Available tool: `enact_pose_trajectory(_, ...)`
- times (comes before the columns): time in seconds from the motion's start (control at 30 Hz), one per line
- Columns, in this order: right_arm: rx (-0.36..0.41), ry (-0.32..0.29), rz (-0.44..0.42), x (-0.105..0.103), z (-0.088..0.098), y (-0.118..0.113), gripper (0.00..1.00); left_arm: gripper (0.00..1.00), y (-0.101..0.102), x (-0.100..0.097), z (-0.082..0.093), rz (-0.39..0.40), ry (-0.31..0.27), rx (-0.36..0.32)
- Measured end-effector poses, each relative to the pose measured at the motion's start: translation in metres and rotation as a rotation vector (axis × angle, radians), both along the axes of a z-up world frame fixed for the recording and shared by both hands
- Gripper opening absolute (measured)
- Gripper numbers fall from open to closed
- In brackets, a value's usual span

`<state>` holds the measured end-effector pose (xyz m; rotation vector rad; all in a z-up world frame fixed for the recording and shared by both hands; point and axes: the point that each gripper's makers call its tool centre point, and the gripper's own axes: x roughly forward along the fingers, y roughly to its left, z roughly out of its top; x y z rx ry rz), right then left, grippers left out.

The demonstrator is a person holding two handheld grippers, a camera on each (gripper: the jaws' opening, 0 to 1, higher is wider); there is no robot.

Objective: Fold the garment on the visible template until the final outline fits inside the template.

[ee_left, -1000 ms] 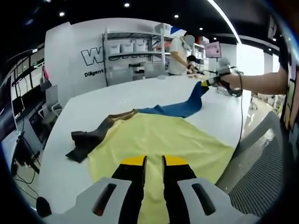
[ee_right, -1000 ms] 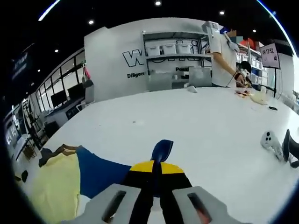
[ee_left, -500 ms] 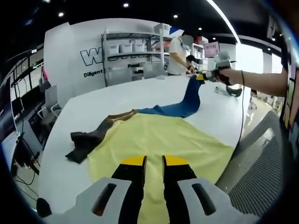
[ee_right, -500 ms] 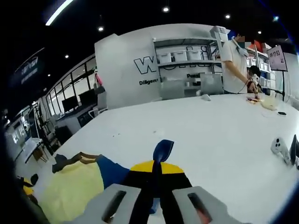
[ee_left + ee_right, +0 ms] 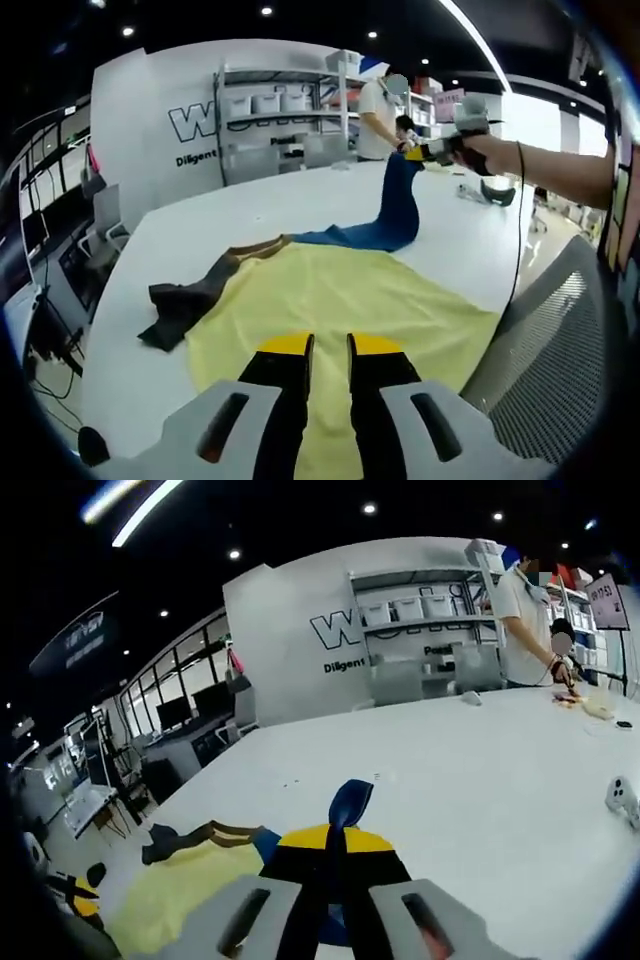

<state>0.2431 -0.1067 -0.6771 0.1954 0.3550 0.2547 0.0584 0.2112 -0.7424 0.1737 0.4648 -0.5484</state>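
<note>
A yellow garment [image 5: 340, 295] lies spread on the white table [image 5: 240, 215], with a dark brown sleeve [image 5: 185, 305] trailing off to the left. Its blue sleeve [image 5: 395, 205] is pulled up off the table. My right gripper [image 5: 425, 152], held in a hand, is shut on the sleeve's end. In the right gripper view the blue sleeve tip [image 5: 349, 800] sticks up from my shut right gripper [image 5: 337, 832], with the yellow garment [image 5: 180, 890] low on the left. My left gripper [image 5: 329, 347] hangs over the garment's near edge, jaws a narrow gap apart, with yellow cloth showing in the gap.
A mesh chair [image 5: 560, 350] stands at the table's right side. A person [image 5: 380, 115] stands at the far end by grey shelves [image 5: 280, 110]. A dark device [image 5: 497, 192] and a small white object [image 5: 622, 798] lie on the table to the right.
My right gripper has lifted the blue sleeve higher and carried it left, toward the garment's body. The left gripper and the yellow cloth have stayed still.
</note>
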Motion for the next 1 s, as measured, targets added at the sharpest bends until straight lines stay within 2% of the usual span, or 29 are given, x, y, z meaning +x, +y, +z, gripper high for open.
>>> enact_pose_trajectory(0.27, 0.037, -0.04, 0.061, 0.001, 0.012, 0.034, 0.0, 0.11, 0.002, 0.0, 0.0, -0.001, 0.001, 0.001)
enact_pose_trajectory(0.67, 0.08, -0.054, 0.129, 0.002, 0.022, 0.074, 0.0, 0.11, 0.005, 0.0, -0.001, 0.01, 0.002, -0.005)
enact_pose_trajectory(1.0, 0.109, -0.077, 0.232, 0.005, 0.037, 0.125, 0.0, 0.11, 0.008, 0.0, -0.002, 0.015, 0.002, -0.007)
